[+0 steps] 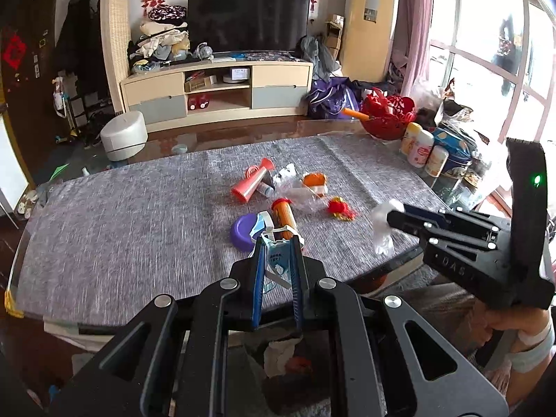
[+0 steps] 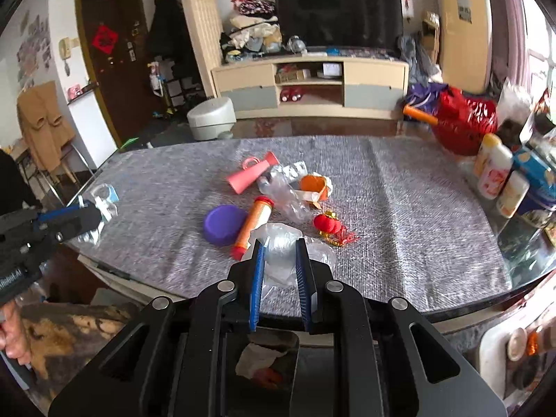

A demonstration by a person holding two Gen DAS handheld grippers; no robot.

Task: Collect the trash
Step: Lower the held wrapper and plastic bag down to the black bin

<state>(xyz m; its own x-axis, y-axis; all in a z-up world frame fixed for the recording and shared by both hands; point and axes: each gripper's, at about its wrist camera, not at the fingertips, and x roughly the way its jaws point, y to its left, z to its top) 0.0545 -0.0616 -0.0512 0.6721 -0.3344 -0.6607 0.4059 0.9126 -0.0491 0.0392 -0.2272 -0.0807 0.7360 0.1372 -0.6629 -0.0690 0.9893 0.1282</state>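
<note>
The table (image 1: 104,243) spreads ahead of both grippers, its grey cloth bare to either side of the litter; the near edge lies just under the fingertips, the right rim crowded with three bottles (image 1: 422,151) and a tin. The left gripper (image 1: 276,243) is nearly closed on a torn blue-white wrapper (image 1: 276,257); the right gripper (image 2: 280,246) pinches clear plastic film (image 2: 278,246). Ahead – one purple lid (image 2: 224,224), one orange tube (image 2: 253,224), one pink horn (image 2: 252,172), one red lantern (image 2: 326,224) – all untouched

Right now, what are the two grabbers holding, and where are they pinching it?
The left gripper pinches a torn blue-and-white wrapper across its middle. The right gripper pinches a crumpled clear plastic bag around its bunched middle.
</note>
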